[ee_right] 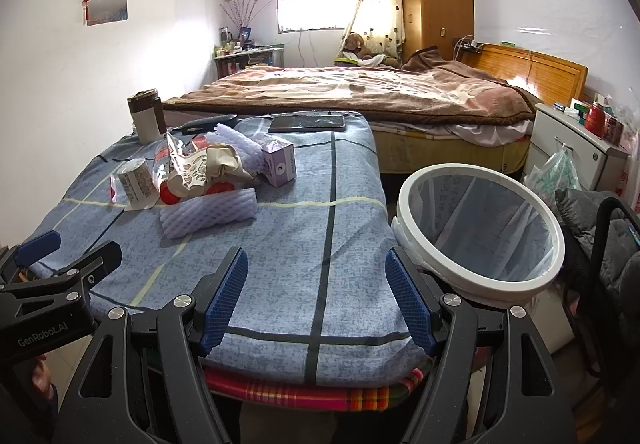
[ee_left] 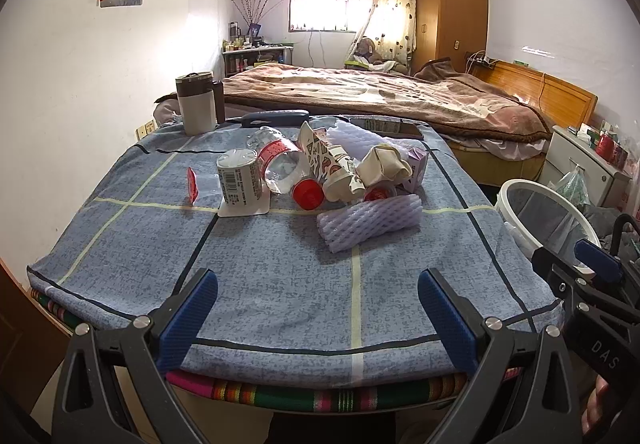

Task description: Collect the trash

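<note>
- We hold the left hand-held gripper point(ee_left: 318, 318) and right hand-held gripper point(ee_right: 316, 298) wide, both empty, over the surface's point(ee_left: 280, 284) near edge.
- Nearest us in the trash pile, the foam net sleeve point(ee_left: 370, 222) lies flat, long axis crosswise.
- Behind it, the water bottle point(ee_left: 282, 164) lies cap toward us.
- Right of the surface stands the bin point(ee_right: 480, 228).

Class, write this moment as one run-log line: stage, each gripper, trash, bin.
stage: start | left gripper: open, empty | right gripper: open, empty | trash pile: on table, untouched | bin: lined, right of table
</note>
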`<state>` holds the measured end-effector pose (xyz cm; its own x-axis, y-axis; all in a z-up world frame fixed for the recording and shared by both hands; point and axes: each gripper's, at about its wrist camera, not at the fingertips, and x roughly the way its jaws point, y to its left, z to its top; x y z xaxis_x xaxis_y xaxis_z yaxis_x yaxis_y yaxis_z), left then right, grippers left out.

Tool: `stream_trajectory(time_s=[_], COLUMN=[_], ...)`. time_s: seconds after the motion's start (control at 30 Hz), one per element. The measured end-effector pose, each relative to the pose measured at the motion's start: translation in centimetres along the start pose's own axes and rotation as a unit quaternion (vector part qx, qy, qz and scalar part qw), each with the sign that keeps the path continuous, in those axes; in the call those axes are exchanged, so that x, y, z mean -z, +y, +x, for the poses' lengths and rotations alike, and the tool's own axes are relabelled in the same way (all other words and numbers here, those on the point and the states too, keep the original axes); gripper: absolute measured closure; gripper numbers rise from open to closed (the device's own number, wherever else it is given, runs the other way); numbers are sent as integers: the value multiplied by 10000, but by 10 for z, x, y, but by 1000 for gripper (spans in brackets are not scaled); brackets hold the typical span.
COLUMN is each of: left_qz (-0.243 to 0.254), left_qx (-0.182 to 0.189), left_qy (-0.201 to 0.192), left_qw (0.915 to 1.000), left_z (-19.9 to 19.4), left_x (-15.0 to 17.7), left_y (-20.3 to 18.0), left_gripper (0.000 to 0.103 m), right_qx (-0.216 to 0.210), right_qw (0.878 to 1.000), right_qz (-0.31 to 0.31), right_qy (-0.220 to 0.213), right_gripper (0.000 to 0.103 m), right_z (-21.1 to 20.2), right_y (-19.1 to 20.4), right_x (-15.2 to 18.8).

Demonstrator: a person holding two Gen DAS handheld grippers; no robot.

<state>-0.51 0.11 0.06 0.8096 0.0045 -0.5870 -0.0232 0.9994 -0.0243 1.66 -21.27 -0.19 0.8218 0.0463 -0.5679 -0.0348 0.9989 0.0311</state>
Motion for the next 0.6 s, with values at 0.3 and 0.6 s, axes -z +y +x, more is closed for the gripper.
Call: stream_trajectory(time_s=[0.3, 0.6], left_qz=[3, -11], left_qx=[-4, -11], left_qy=[9, 5], left_qw=[10000, 10000], left_z=[0, -1], left_x=[-1, 0], left_y=[0, 2], left_gripper=[1, 1], right_qx=[15, 18], right_qw=[10000, 10000], right_qz=[-1, -7], right_qy=[7, 10], right_gripper=[30, 30], right_z=[0, 0], right_y=[-1, 0], right_x=[0, 0])
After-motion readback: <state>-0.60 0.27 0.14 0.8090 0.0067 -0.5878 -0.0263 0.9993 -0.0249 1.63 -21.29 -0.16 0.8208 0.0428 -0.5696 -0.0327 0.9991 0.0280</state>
